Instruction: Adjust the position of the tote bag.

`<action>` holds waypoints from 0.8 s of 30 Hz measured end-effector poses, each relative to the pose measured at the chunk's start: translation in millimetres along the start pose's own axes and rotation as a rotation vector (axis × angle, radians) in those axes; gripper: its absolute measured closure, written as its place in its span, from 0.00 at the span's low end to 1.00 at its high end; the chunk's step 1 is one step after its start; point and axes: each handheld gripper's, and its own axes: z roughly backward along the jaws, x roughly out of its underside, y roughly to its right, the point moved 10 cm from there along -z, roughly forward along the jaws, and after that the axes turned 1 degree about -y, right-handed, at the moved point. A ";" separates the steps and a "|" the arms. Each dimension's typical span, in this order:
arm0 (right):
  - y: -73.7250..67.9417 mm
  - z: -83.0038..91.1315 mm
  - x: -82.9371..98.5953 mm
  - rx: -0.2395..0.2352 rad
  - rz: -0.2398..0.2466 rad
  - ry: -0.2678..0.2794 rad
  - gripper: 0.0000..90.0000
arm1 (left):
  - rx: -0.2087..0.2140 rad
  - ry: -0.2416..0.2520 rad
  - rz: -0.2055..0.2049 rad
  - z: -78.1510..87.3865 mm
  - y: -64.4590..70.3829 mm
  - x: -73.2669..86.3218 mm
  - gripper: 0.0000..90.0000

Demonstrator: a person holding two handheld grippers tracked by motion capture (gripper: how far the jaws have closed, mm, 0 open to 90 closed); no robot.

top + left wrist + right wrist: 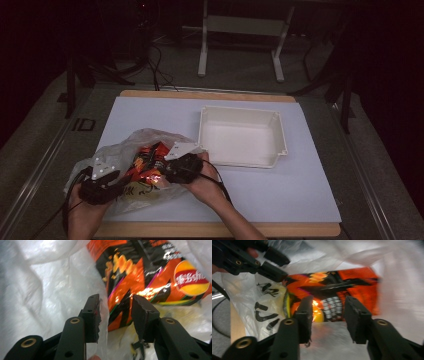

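A clear plastic bag (131, 140) lies on the front left of the table with an orange and black snack packet (148, 159) inside. My left gripper (124, 180) is at the bag's left side. In the left gripper view it (115, 300) stands open, a fold of the bag (45, 277) by its left jaw and the orange packet (140, 272) just beyond. My right gripper (163, 173) reaches into the bag's mouth from the right. It (328, 301) is open, jaws aimed at the orange packet (347, 287). The left gripper (287, 268) shows at the upper left there.
An empty white tray (240, 110) stands on the white mat (150, 110), just right of the bag. A pale yellow packet with black print (272, 300) lies under the orange one. The wooden table edge (215, 230) runs along the front.
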 end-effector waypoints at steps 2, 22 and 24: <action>-2.7 -9.6 3.3 -0.015 -0.015 -0.025 0.57 | -0.002 -0.009 -0.002 -3.7 1.9 -1.2 0.59; -16.0 -22.7 65.7 -0.104 0.039 -0.233 0.51 | -0.019 -0.167 -0.011 -14.8 -9.1 42.3 0.51; -16.2 -22.3 71.6 -0.109 0.035 -0.246 0.51 | -0.020 -0.188 -0.029 -17.4 -7.7 45.2 0.52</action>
